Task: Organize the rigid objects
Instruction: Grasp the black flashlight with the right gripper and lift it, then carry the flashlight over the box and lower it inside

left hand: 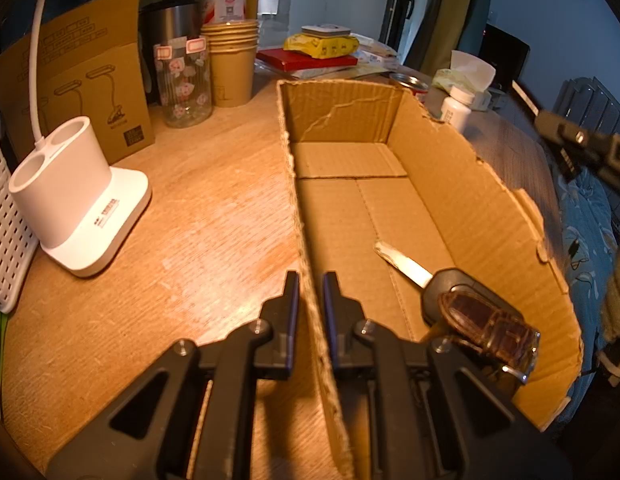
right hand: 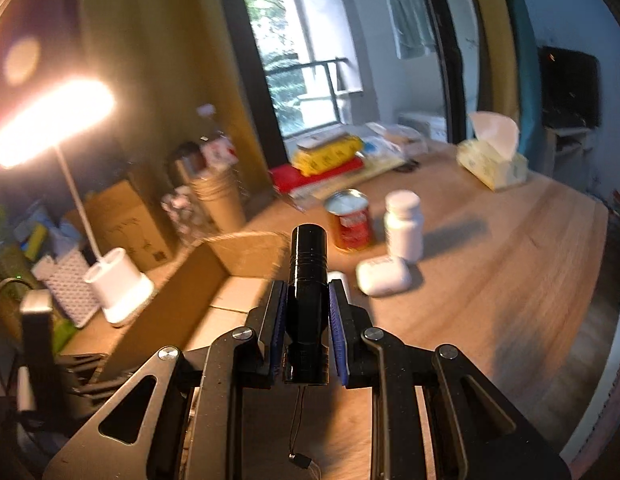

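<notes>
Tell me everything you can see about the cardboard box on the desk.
The cardboard box is a long, open-topped tray of brown corrugated board with ragged, torn-looking upper edges. It rests on the wooden desk. Its floor shows flap seams, and the far end wall is creased. Inside, near the closer end, lies a car key with a dark fob and bare metal blade. The left hand-held gripper is shut on the box's left wall, one finger inside and one outside.
</notes>
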A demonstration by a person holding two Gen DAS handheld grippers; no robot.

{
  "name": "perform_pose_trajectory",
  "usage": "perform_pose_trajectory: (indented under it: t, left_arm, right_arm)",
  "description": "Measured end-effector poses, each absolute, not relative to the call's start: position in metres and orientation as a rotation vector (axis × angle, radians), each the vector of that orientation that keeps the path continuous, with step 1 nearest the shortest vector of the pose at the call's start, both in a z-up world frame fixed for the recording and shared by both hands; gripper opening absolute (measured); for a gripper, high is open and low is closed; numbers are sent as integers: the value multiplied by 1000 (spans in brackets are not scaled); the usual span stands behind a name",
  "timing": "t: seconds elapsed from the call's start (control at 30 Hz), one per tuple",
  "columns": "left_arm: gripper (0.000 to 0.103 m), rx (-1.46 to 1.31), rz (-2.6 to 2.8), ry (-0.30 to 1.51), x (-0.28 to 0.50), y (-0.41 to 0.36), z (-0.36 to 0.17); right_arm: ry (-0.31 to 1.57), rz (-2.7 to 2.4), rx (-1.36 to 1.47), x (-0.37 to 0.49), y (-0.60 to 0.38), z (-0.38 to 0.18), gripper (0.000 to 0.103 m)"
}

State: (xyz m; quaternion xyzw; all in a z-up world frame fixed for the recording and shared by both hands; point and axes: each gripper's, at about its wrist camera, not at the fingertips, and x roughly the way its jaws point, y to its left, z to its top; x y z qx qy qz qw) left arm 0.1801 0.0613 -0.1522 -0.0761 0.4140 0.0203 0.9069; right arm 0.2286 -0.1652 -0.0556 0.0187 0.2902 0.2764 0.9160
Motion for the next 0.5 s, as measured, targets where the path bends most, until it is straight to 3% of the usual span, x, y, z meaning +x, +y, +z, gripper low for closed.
perform_pose_trajectory:
  t: [0.5]
  left_arm:
    - [13,-150,47,852,180,60,-150]
  right_arm:
    - [406,754,-28,190,-108,16,22]
